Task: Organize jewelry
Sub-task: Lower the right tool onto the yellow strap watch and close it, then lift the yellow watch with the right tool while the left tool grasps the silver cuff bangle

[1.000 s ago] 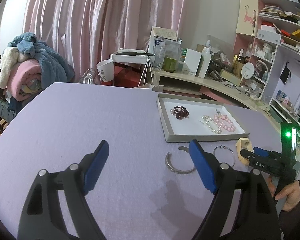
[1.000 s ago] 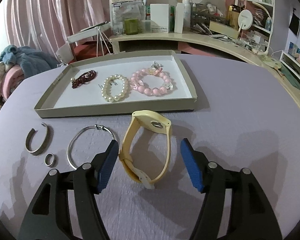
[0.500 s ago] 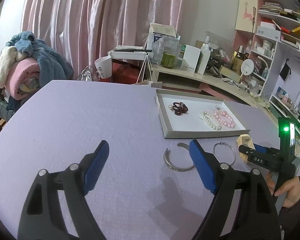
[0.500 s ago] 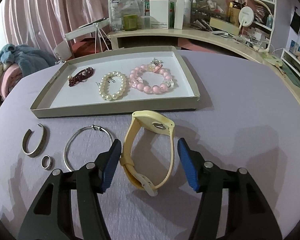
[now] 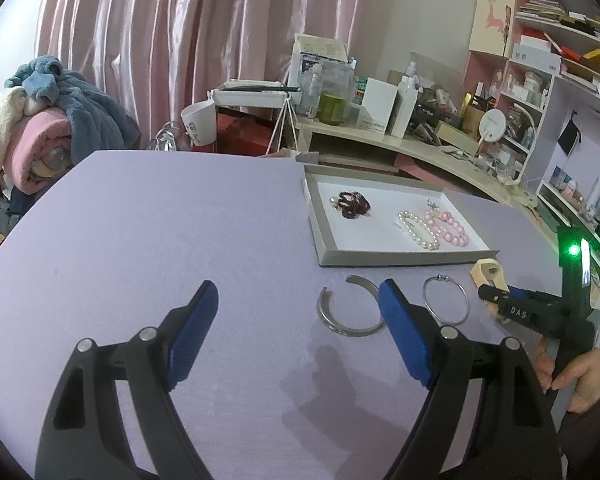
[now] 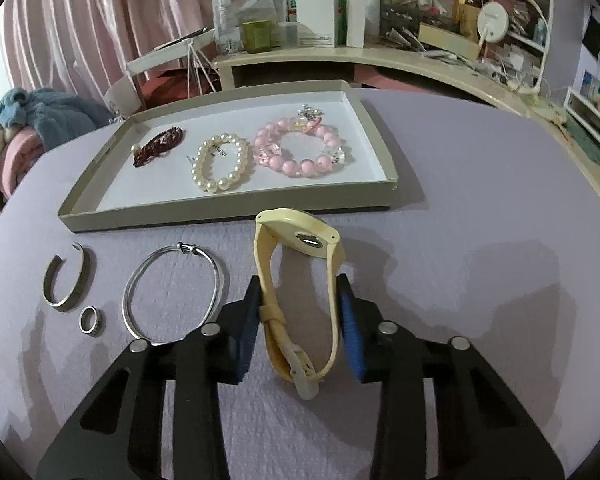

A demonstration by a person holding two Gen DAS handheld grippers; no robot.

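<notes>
Cream strap: the watch [image 6: 296, 300] stands on edge on the lilac surface [image 6: 480, 240], just before the tray [image 6: 228, 216]
Hidden: in the left view the watch is mostly behind the right gripper [image 5: 500, 304]; the ring [image 6: 91, 321] is blocked there
Right gripper [image 6: 300, 312]: jaws were spread a second ago, now pinching the strap's two sides
Left gripper [image 5: 296, 328]: jaws spread wide, holding nothing, as before
</notes>
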